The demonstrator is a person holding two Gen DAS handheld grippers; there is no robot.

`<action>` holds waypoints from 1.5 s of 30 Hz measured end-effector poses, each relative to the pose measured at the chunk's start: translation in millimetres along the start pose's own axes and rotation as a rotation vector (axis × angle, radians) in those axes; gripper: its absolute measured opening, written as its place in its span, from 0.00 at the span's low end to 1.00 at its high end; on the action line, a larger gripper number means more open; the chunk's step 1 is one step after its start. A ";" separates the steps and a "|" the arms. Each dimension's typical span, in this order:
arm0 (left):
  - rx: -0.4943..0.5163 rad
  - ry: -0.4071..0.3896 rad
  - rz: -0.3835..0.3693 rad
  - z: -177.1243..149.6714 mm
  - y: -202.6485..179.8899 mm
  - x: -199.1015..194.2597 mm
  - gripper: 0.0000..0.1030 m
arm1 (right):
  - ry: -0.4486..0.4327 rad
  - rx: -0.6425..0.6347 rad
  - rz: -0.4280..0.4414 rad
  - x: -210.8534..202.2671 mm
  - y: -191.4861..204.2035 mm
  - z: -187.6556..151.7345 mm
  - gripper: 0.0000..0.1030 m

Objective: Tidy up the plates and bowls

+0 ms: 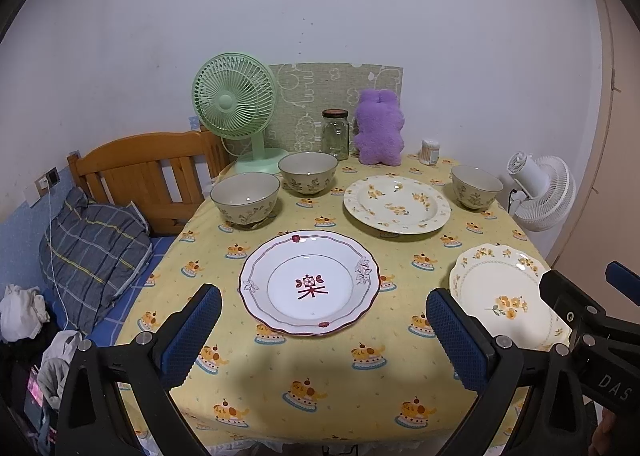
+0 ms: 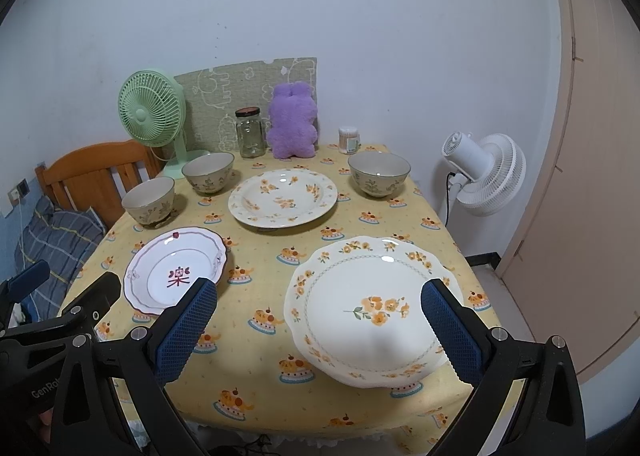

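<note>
A white plate with a red character (image 1: 309, 282) (image 2: 176, 270) lies near the table's front, just beyond my open left gripper (image 1: 322, 330). A cream plate with orange flowers (image 2: 370, 310) (image 1: 504, 296) sits at the front right, under and between the fingers of my open right gripper (image 2: 320, 322). A larger flowered plate (image 1: 396, 203) (image 2: 283, 197) lies further back. Two beige leaf-pattern bowls (image 1: 245, 196) (image 1: 308, 172) stand at the back left, also seen in the right wrist view (image 2: 149, 200) (image 2: 208, 171). A third bowl (image 1: 476, 186) (image 2: 379, 173) stands at the back right.
A green fan (image 1: 236, 104), glass jar (image 1: 335, 133), purple plush (image 1: 378, 128) and cotton-swab tub (image 1: 430, 151) line the table's back edge by the wall. A white fan (image 2: 486, 172) stands right of the table. A wooden headboard (image 1: 140, 172) and pillow (image 1: 94, 252) lie to the left.
</note>
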State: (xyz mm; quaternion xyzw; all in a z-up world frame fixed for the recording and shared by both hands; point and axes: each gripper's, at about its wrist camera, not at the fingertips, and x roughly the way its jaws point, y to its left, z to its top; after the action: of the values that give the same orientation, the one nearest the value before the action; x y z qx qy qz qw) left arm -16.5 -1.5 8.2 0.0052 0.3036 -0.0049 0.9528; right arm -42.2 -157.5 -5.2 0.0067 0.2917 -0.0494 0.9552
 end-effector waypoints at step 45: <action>0.035 0.077 -0.091 53.1 34.5 51.6 0.94 | 0.061 0.092 -0.091 40.4 41.7 46.6 1.00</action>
State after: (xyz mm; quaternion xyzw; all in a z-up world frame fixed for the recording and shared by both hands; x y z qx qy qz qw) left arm 56.7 32.0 21.9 0.0081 0.3397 -0.0532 0.9390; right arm 21.1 -121.5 10.2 0.0387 0.3182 -0.1058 0.9413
